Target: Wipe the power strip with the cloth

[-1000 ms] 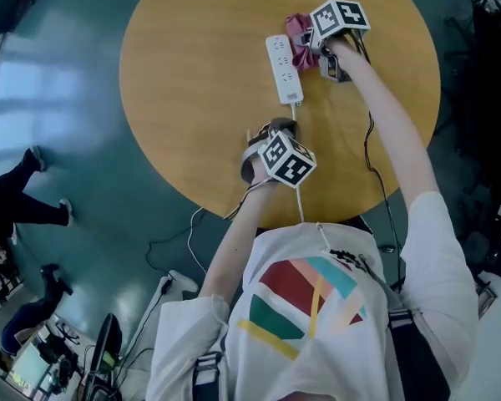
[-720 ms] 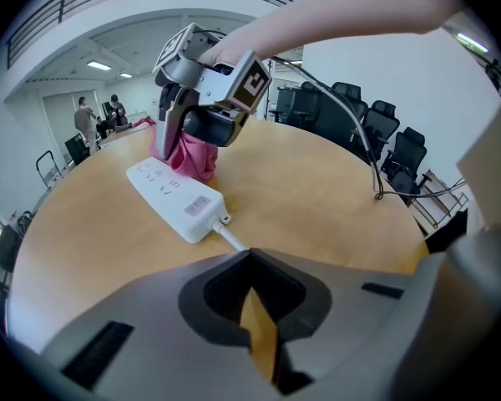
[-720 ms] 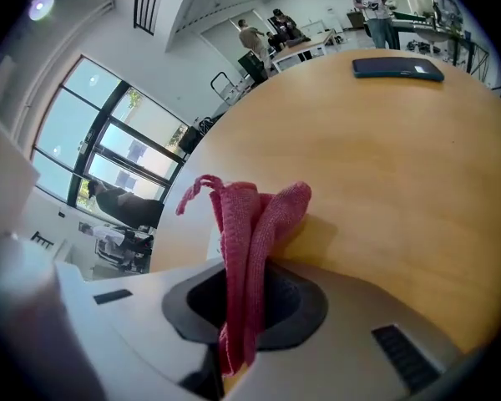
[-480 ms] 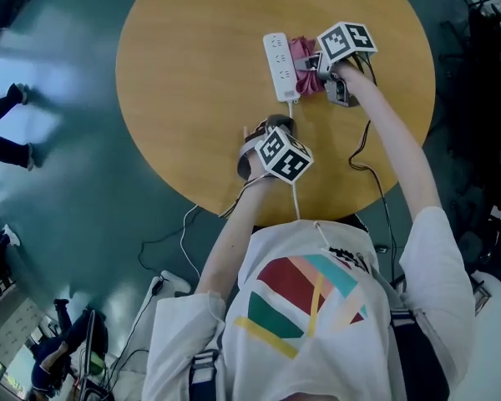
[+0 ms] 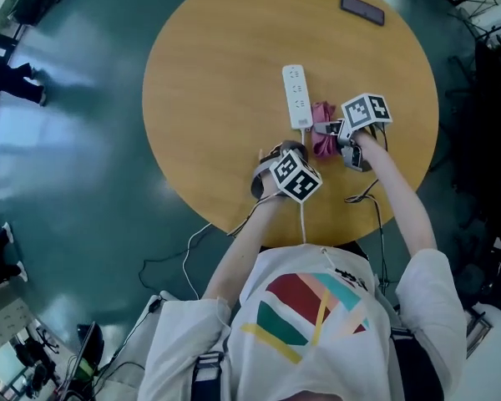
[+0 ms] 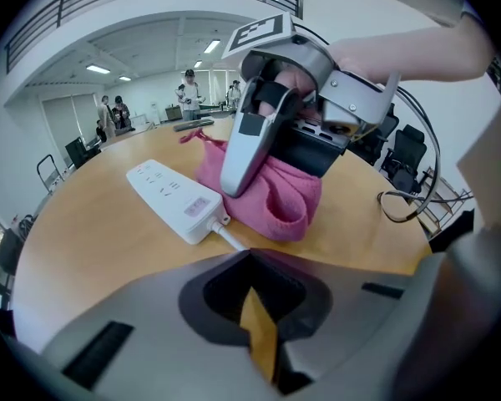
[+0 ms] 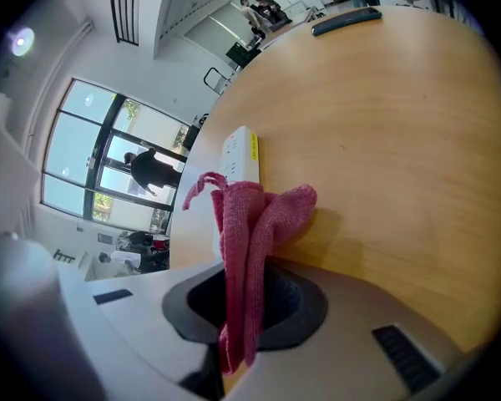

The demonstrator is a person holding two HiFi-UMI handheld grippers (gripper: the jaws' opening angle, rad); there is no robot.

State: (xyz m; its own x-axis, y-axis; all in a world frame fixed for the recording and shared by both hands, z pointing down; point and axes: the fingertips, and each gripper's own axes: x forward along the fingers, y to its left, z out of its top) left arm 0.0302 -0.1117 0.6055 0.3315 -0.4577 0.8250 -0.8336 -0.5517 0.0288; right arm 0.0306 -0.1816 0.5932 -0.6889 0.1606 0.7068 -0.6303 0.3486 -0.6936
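A white power strip [image 5: 296,96] lies lengthwise on the round wooden table [image 5: 209,73]. Its white cable [image 5: 301,214] runs toward me over the near edge. A pink cloth [image 5: 321,140] sits bunched just right of the strip's near end, and my right gripper [image 5: 326,130] is shut on it. In the right gripper view the cloth [image 7: 249,215] hangs out from between the jaws, with the strip [image 7: 238,159] right behind it. My left gripper [image 5: 275,154] rests by the cable's start with its jaws shut; in the left gripper view the cable [image 6: 228,236] passes out of sight under them.
A dark phone [image 5: 362,9] lies at the table's far side. A black cable [image 5: 366,192] trails off the near right edge below my right arm. The table's near edge runs just behind the left gripper. People stand on the floor [image 5: 67,140] at far left.
My right gripper has drawn the cloth toward me along the strip's right side, from its far end to just past its near end. The left gripper stays by the cable.
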